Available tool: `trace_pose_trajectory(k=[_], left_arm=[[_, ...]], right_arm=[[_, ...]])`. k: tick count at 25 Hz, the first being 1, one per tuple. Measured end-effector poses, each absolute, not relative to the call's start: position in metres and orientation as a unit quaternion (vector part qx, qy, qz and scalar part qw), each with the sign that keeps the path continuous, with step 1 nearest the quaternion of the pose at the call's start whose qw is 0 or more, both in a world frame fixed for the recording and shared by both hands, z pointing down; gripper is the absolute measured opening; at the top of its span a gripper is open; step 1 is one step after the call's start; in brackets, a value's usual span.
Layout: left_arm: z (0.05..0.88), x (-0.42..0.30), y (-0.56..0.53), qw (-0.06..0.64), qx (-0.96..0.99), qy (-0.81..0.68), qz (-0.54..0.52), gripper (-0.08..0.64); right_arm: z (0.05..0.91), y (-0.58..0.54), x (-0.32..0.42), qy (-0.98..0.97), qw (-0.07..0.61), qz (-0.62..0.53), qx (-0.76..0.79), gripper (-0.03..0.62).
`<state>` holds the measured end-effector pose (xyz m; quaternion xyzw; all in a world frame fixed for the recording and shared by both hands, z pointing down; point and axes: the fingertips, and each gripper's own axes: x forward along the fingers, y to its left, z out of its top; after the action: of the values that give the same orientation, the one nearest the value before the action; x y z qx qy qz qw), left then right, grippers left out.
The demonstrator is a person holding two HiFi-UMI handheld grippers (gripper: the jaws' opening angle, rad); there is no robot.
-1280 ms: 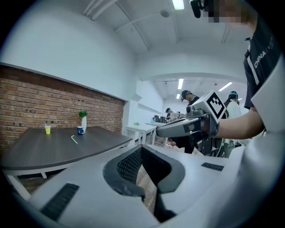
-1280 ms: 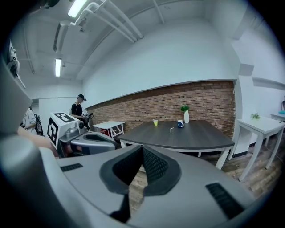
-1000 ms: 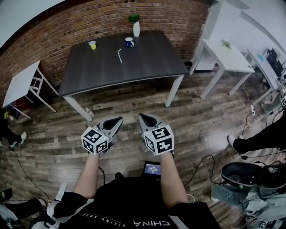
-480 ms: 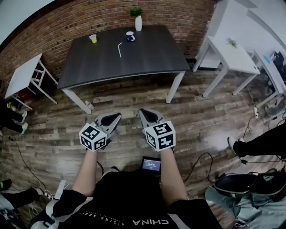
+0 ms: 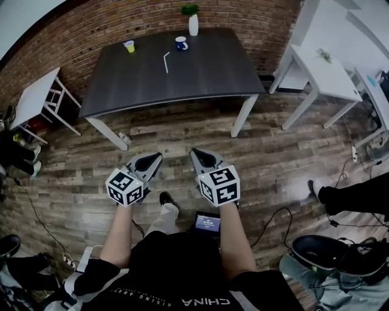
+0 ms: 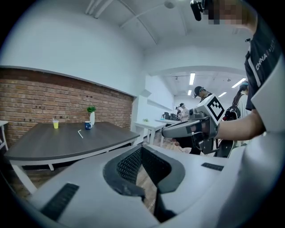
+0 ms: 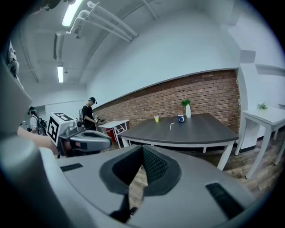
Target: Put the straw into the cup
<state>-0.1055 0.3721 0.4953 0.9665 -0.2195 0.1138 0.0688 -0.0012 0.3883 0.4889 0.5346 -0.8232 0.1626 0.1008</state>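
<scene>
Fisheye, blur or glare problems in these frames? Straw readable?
Head view: strong fisheye, table edges bow; straw tiny but distinct. Left gripper view: black round vignette, left gripper soft up close. Right gripper view: same vignette, ceiling lamp blown out.

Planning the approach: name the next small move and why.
Probably walk up to the dark table: the straw lies there, apart from the yellow cup, while left gripper and right gripper hang shut and empty over the floor, far short.

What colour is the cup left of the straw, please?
The cup is yellow, clearest in the head view.
</scene>
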Motion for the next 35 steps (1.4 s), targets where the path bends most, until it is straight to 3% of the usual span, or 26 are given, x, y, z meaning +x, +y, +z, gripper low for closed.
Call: trace_pose_trajectory(k=[18,35], left_arm=[[0.494,-0.122,0.182,0.083,0.979,-0.161,0.096,0.003],[0.518,-0.111,0.087,0.107,0.975,-0.160,0.106,0.003]], right_arm=[[0.481,0.207,-0.020,-0.788,0.108,0.170,0.582,0.005],[0.498,0.109,-0.009,-0.787,0.116,0.182,0.578,0.006]])
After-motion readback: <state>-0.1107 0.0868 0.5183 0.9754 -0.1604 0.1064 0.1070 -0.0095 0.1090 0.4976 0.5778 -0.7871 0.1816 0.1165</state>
